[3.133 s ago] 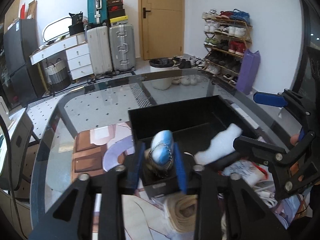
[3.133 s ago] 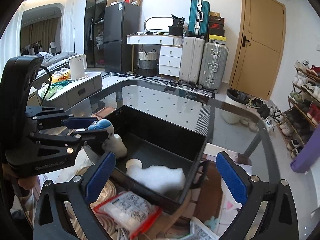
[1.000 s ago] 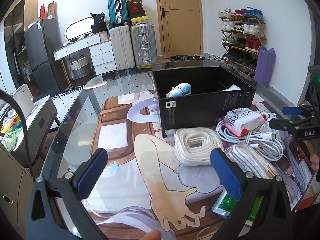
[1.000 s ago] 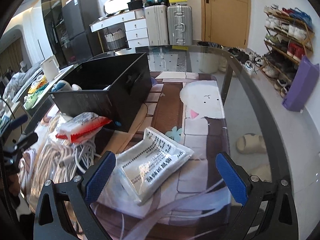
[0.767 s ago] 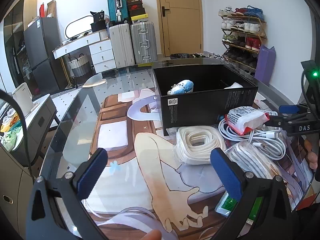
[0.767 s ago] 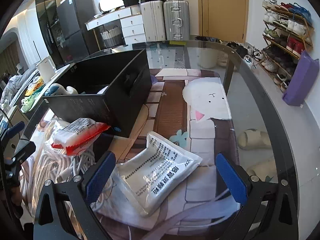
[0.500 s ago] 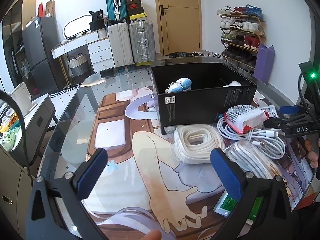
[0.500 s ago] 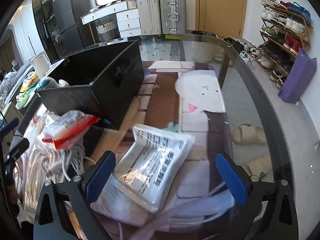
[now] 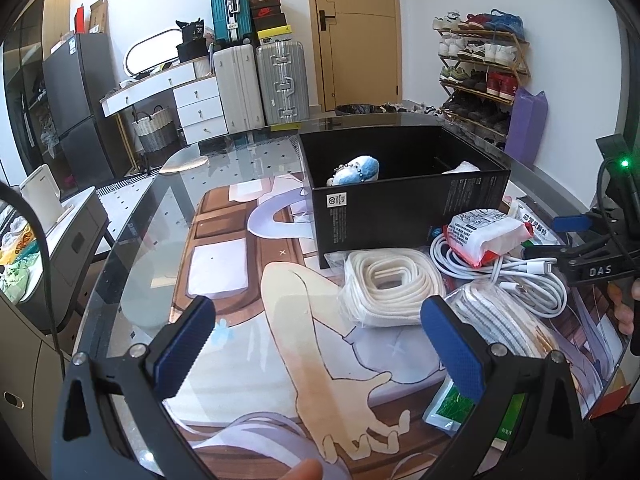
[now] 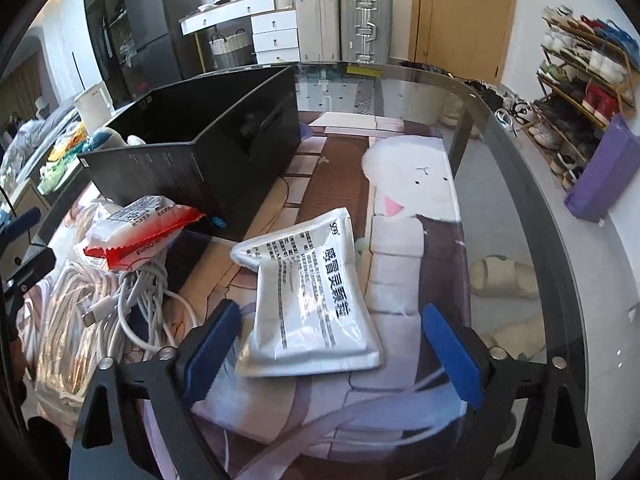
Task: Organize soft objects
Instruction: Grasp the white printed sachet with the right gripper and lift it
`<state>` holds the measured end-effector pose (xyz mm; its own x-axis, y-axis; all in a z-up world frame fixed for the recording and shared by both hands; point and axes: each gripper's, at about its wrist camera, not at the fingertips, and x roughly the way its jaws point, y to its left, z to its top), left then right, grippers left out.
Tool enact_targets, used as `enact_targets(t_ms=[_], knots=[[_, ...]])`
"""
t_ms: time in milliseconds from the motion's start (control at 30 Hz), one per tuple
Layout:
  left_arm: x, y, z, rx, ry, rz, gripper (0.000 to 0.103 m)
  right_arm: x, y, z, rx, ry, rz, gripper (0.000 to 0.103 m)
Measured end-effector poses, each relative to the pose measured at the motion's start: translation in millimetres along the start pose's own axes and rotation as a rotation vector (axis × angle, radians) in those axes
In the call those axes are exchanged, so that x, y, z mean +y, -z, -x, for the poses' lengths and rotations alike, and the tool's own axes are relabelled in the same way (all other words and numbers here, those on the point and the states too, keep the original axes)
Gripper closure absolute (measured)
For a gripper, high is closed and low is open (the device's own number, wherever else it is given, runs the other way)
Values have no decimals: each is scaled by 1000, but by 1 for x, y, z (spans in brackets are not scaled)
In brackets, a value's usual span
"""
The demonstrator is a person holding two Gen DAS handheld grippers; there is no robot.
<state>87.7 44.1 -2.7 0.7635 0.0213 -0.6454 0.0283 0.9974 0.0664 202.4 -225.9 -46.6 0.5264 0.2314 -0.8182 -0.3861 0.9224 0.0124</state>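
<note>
1. While both tools sit spread and empty, right gripper (image 10: 332, 354) straddles the silver pouch (image 10: 314, 292) near the table's (image 10: 516, 184) right edge.
2. Pouch's long axis runs forward, between the pads.
3. Left gripper (image 9: 320, 346) hovers farther off.

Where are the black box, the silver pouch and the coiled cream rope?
black box (image 9: 408, 216): left wrist view, front wall.
silver pouch (image 10: 316, 296): right wrist view, printed face.
coiled cream rope (image 9: 390, 284): left wrist view, top of coil.
</note>
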Motion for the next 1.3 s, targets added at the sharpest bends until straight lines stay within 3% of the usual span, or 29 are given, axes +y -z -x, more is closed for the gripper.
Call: enact_targets(t_ms=[367, 500, 800, 1033, 1300], knots=[[0, 1, 0, 4, 15, -1, 0, 4, -2, 1, -11, -10, 25, 27], [0, 1, 1, 10, 43, 5, 0, 7, -1, 3, -20, -26, 49, 44], [-5, 3, 8, 4, 67, -26, 0, 11, 6, 10, -43, -46, 67, 61], [-6, 3, 12, 4, 82, -34, 0, 16, 13, 23, -82, -64, 81, 64], [-17, 1, 22, -1, 147, -42, 0, 19, 18, 51, -157, -91, 78, 64]])
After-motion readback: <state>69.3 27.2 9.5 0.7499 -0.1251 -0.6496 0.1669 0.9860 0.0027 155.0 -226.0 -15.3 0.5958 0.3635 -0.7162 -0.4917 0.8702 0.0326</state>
